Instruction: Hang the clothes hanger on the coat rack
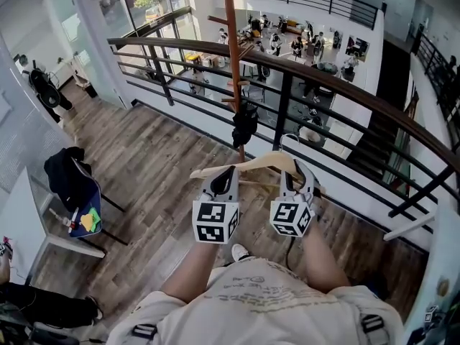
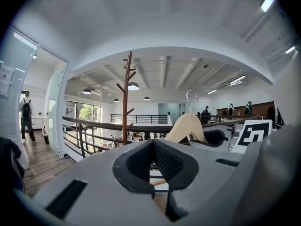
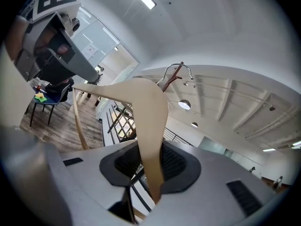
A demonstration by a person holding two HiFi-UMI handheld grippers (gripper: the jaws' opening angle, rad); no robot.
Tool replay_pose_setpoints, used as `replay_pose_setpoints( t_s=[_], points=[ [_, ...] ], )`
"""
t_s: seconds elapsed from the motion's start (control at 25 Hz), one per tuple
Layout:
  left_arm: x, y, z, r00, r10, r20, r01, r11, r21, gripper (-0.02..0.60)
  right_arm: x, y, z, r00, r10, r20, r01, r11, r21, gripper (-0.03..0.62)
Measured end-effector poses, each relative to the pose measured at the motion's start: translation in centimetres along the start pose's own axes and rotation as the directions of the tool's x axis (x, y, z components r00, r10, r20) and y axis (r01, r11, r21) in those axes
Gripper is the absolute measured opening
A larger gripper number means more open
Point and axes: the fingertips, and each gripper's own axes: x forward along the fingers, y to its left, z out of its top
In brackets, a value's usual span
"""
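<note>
I have my left gripper [image 1: 226, 175] and right gripper [image 1: 299, 169] both pinching the pale wooden clothes hanger [image 1: 264, 163], its long axis lying across the frame's lower centre, with the brown wooden coat rack [image 1: 231, 49] rising straight up-frame (nearer my left side).

**Wood-plank floor beside a railing**
The floor [image 1: 158, 171] fills the middle and lower left of the frame. On it a chair [image 1: 92, 196] draped with a dark garment [image 1: 63, 172] stands at left. The coat rack [image 1: 231, 49] rises at top centre by the railing [image 1: 282, 110], and a shoe [image 1: 239, 251] shows at lower centre.
</note>
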Motion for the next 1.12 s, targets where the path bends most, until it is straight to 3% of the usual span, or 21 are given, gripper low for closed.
replay_pose_setpoints(
  t_s=[0.4,0.88,1.12],
  points=[
    [7.7,4.0,3.3,1.000,-0.009,-0.006,0.009,1.000,-0.005,0.005,9.2,-1.9,2.3,1.000,0.015,-0.001,-0.015,1.000,-0.012,0.106],
    [12.9,10.9,3.5,1.000,0.024,-0.007,-0.024,0.999,-0.034,0.005,18.1,-0.1,4.1,0.999,0.040,0.005,-0.040,0.999,-0.030,0.106],
    [14.3,11.6,3.1,1.000,0.011,-0.015,-0.012,0.999,-0.044,0.005,19.9,0.3,4.0,0.999,0.050,0.004,-0.050,0.998,-0.047,0.106]
  ],
)
